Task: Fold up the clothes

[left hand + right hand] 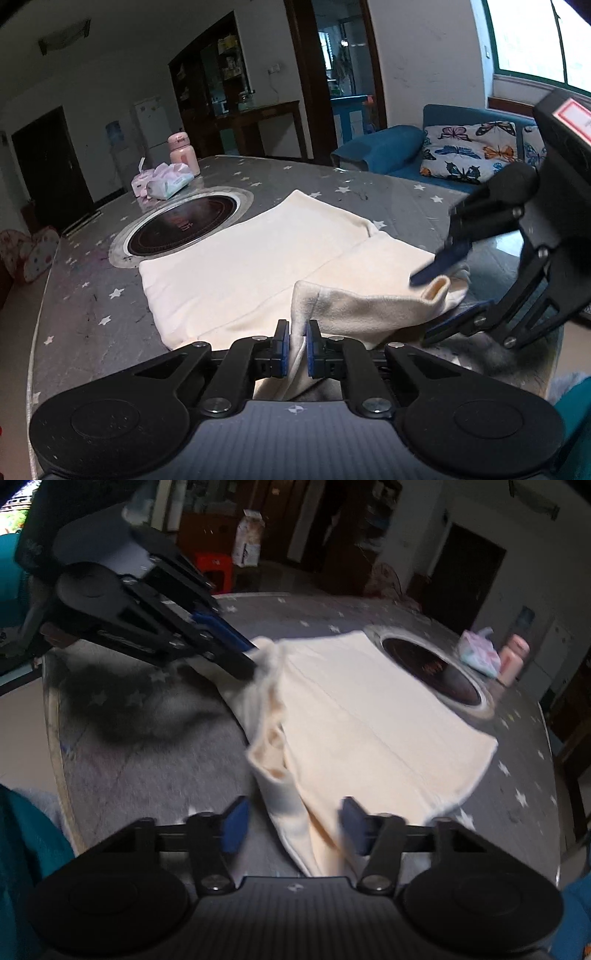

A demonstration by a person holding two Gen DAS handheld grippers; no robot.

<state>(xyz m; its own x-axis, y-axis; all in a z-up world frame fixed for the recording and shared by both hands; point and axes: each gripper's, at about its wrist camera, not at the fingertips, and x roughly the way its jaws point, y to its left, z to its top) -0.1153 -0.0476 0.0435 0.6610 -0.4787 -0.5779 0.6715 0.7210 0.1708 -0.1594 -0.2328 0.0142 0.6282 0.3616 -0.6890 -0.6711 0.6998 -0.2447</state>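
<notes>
Both grippers are tilting down over the near edge of the star-patterned table [92, 295]. One cream garment [258, 258] is lying flat beside the round cooktop [184, 225] (a single pink bottle [183, 153] is standing farther back). The left gripper [295, 339] is pinching the garment's near edge tightly. The right gripper [293, 823] is straddling a raised fold, jaws partly apart, pads not pressing it.

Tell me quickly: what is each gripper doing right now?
Left gripper: shut on the cream garment.
Right gripper: open, garment edge between its jaws, not yet pinched.
</notes>
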